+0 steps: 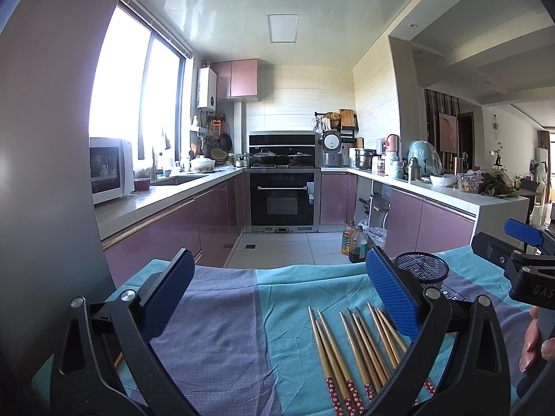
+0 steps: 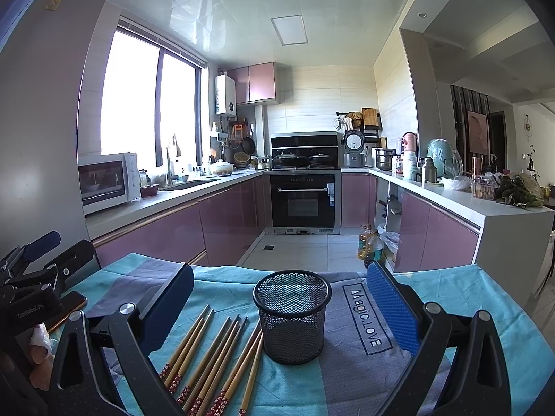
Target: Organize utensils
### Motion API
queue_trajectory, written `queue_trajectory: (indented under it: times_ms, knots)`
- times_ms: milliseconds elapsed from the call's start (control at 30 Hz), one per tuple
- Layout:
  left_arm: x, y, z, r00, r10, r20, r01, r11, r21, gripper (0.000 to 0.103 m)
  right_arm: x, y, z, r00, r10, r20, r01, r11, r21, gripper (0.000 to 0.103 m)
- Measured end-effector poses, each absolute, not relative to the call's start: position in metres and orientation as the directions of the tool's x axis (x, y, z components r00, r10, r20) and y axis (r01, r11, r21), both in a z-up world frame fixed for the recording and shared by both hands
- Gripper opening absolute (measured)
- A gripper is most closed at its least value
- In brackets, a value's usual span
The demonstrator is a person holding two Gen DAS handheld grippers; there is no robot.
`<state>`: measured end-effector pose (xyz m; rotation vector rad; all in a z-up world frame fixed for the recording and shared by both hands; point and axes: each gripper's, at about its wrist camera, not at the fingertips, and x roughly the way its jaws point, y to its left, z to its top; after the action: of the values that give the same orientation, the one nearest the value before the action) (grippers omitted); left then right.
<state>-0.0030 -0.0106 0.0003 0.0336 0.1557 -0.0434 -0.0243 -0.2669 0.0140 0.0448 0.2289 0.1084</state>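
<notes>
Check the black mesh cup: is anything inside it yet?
Nothing shows inside the mesh cup; through the mesh it looks empty, though its floor is hard to see. The chopsticks all lie on the cloth beside it.

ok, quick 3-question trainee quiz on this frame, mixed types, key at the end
1. True or false: the chopsticks already stand inside the mesh cup.
2. Multiple choice: in the right wrist view, where do the chopsticks lie relative to the cup? A) to its left B) to its right C) behind it
3. Short answer: what state are the left gripper and right gripper in, and does either hold anything?

Key:
1. False. They lie flat on the blue cloth; no chopstick stands in the cup.
2. A
3. Both open, holding nothing.
</notes>
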Motion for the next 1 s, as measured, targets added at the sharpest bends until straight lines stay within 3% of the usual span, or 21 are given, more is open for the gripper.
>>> queue_trajectory:
  times_ms: [367,533,633,767,1000]
  knots:
    - [0.002,-0.012,-0.005,0.979,-0.044,-0.2,0.052,0.998,0.035,0.097,-0.019,-0.266,0.008,0.946,0.166,-0.28,-0.153,0.986,0.07,0.097]
    - [0.013,-0.01,-0.014,0.96,-0.049,-0.275,0.066,0.996,0.052,0.097,-0.004,-0.264,-0.009,0.891,0.222,-0.395,-0.203,0.975,0.091,0.097]
    - [0.026,-0.008,-0.025,0.933,-0.052,-0.355,0.081,0.995,0.065,0.092,0.009,-0.258,-0.028,0.833,0.241,-0.498,-0.23,0.969,0.084,0.097]
    - [0.046,-0.002,-0.044,0.873,-0.089,-0.479,0.121,0.992,0.037,0.082,0.026,-0.248,-0.059,0.736,0.228,-0.637,-0.247,0.967,0.06,0.085]
    - [0.079,-0.012,-0.079,0.77,-0.123,-0.626,0.196,0.979,0.048,0.068,0.043,-0.242,-0.09,0.645,0.201,-0.738,-0.243,0.969,0.052,0.068]
